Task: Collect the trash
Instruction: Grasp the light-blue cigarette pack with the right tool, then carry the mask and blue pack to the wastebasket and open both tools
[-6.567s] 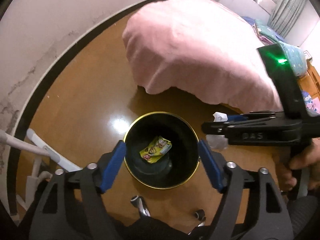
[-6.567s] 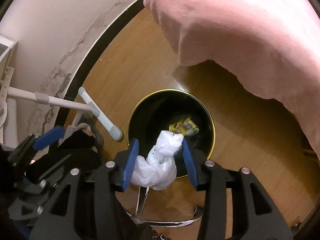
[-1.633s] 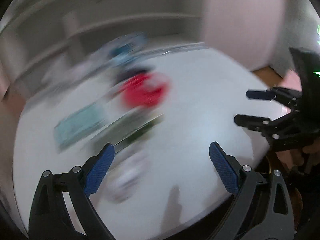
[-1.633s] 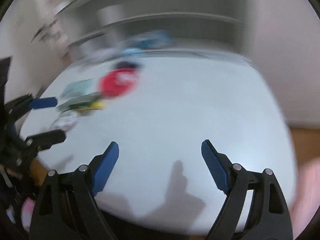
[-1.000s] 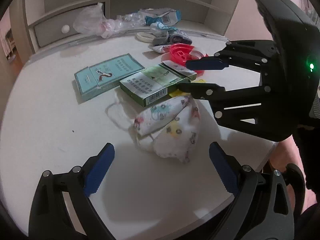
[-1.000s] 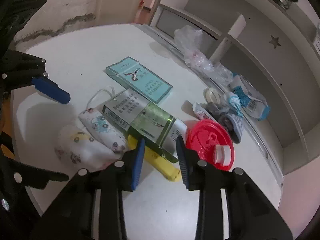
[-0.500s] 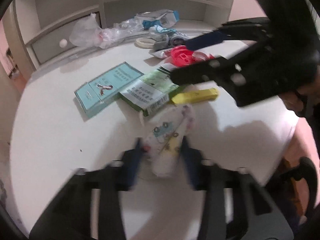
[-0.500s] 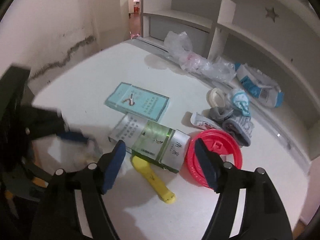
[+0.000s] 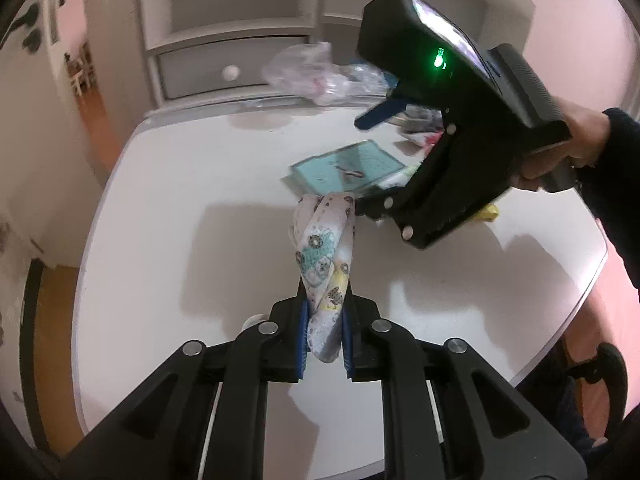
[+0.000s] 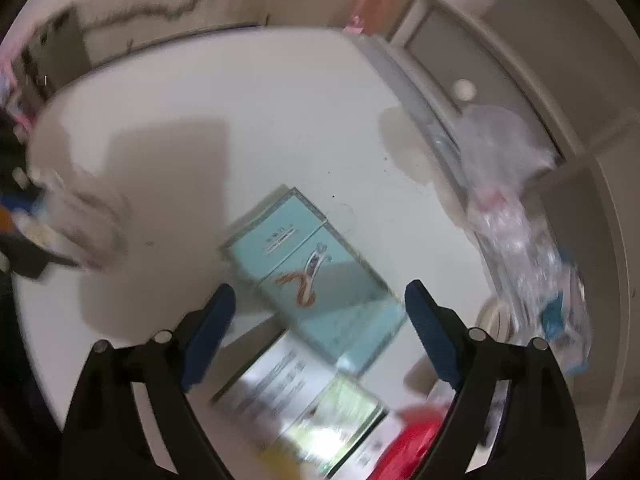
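My left gripper (image 9: 325,330) is shut on a white patterned face mask (image 9: 326,264) and holds it up above the white table (image 9: 180,208). My right gripper (image 10: 320,336) is open and empty, hovering over a teal box (image 10: 316,276) with a green and white box (image 10: 304,400) just below it. In the left wrist view the right gripper (image 9: 362,164) hangs over the same teal box (image 9: 348,166). The mask shows blurred at the left edge of the right wrist view (image 10: 76,216).
A red lid (image 10: 416,440) and a yellow item (image 9: 488,212) lie near the boxes. Crumpled clear plastic bags (image 9: 316,72) lie along the back by the white shelf unit with a drawer (image 9: 228,68). The wooden floor (image 9: 52,344) shows past the table's left edge.
My left gripper has shut on the mask and lifted it off the table. My right gripper has opened wide and moved over the teal box.
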Available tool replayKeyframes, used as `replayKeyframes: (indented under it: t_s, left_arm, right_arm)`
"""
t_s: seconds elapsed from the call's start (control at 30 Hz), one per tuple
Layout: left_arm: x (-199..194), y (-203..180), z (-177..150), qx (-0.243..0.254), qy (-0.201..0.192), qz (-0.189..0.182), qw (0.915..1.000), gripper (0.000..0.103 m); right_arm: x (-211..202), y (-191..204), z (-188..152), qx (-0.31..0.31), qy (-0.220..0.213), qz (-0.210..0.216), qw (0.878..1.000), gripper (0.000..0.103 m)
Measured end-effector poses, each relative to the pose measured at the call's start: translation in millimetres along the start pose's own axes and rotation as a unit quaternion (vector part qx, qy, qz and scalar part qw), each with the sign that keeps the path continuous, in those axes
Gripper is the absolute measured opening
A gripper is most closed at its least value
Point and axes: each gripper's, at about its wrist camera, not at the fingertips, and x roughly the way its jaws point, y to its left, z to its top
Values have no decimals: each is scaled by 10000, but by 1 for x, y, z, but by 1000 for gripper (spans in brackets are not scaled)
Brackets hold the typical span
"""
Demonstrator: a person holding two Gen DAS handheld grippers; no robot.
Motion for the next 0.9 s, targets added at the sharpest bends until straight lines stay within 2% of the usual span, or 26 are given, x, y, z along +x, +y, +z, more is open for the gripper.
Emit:
replayKeyframes:
  t_s: [0.1,0.2,0.23,0.27,0.4,0.53,0.63,0.77,0.83,0.9]
  left_arm:
    - [3,12,0,-155,-16,-15,9999,13]
    - [9,21,2,-278,24,-4,9996,13]
    - [10,23,2,-337,36,-18,9994,13]
    - [11,26,2,-402,47,-40,9992,13]
    - [13,27,6,-451,47,-14,9990,13]
    - [11,17,17,-452,-55,-62,9989,13]
    - [6,-6,30,-278,-194,-168,9993,13]
    - [6,-63,51,105,-316,-559,9979,13]
    - [8,-102,58,435,-354,-845,9948,13]
    - [14,-153,62,870,-340,-1210,9882,13]
  right_arm:
    - [11,-16,10,231,95,263,9993,88]
    - [23,-37,13,762,253,802,9935,88]
    - [24,-40,12,903,243,924,9913,81]
    - [23,-43,10,1055,174,1049,9887,71]
    - [10,-39,6,1221,-63,763,9896,62]
    - [-36,-48,-12,1846,-711,582,9785,61]
    - [-92,-52,-49,2263,-1219,249,9661,61]
    - [-150,-58,-127,3125,-1443,-327,9383,61]
    - [-176,-57,-192,3783,-1419,-658,9124,62]
    - [-192,-55,-243,4276,-1294,-946,8897,62]
